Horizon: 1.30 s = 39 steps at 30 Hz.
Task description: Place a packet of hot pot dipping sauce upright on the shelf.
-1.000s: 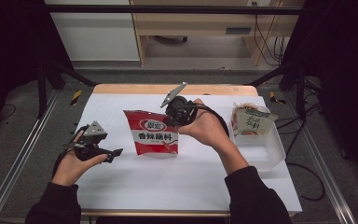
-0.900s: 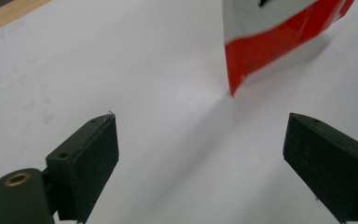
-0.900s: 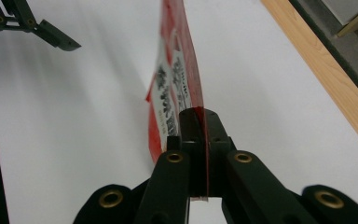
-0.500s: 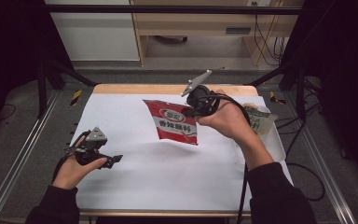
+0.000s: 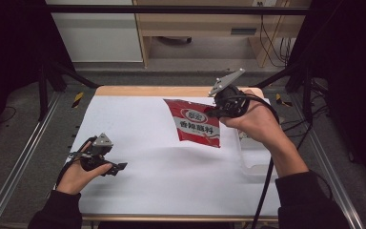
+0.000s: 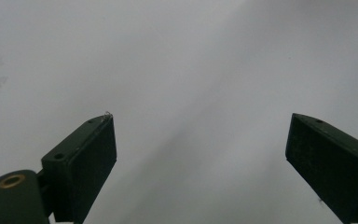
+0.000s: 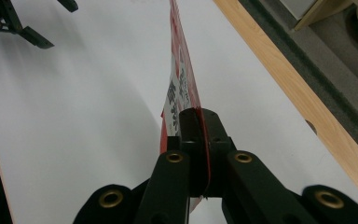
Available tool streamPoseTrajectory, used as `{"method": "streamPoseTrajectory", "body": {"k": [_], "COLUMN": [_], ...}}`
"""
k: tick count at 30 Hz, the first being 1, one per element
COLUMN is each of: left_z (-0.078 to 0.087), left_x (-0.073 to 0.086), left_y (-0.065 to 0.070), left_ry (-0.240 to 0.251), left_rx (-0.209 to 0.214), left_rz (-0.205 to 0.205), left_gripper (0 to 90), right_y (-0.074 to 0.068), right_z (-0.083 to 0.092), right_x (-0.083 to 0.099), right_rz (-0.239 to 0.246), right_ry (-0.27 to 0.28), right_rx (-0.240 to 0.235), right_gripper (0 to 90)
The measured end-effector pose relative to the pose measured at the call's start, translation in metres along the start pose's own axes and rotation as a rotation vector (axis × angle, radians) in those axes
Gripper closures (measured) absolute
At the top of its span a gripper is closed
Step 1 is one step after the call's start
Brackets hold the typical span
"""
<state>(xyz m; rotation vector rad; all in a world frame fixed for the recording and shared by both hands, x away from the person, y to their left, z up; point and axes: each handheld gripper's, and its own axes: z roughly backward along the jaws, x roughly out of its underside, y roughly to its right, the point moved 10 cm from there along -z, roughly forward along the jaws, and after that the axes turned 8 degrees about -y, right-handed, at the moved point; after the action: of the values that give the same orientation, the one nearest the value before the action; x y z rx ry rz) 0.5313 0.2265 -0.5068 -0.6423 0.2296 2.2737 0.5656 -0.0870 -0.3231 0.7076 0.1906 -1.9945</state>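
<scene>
Right tool (image 5: pixel 215 112) clamped, left tool (image 5: pixel 119 167) agape

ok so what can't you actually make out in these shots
- High view: the clear bin at the table's right edge is half behind the right forearm, so its contents are hidden.
- High view: the small print on the red packet is too small to read.
- Right gripper view: the packet, clamped in the right claw, is seen edge-on, so its face is hidden.
- Left gripper view: the open left claw faces the bare white tabletop, blurred.

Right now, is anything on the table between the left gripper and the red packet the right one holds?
No. In the high view only bare white table top lies between the left gripper and the red packet hanging from the right gripper.
</scene>
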Motion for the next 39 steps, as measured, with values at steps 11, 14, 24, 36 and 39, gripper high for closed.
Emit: {"method": "streamPoseTrajectory", "body": {"k": [11, 14, 24, 36, 39], "left_z": [-0.002, -0.002, -0.002, -0.002, -0.002], "left_x": [0.003, 0.003, 0.005, 0.005, 0.005], "left_y": [0.0, 0.0, 0.0, 0.0, 0.0], "left_ry": [-0.011, -0.013, -0.017, -0.019, -0.019], "left_rx": [-0.003, -0.002, -0.003, -0.002, -0.005], "left_rz": [0.002, 0.001, 0.004, 0.004, 0.003], "left_gripper": [8.9, 8.9, 8.9, 8.9, 8.9], "right_y": [0.004, 0.005, 0.013, 0.02, 0.021], "right_z": [0.027, 0.033, 0.048, 0.062, 0.065], "right_x": [0.003, 0.005, 0.01, 0.019, 0.021], "right_rz": [0.006, 0.007, -0.002, -0.022, -0.027], "right_ry": [0.033, 0.028, 0.034, 0.044, 0.048], "right_rx": [0.023, 0.031, 0.048, 0.069, 0.074], "right_gripper": [90.0, 90.0, 90.0, 90.0, 90.0]}}
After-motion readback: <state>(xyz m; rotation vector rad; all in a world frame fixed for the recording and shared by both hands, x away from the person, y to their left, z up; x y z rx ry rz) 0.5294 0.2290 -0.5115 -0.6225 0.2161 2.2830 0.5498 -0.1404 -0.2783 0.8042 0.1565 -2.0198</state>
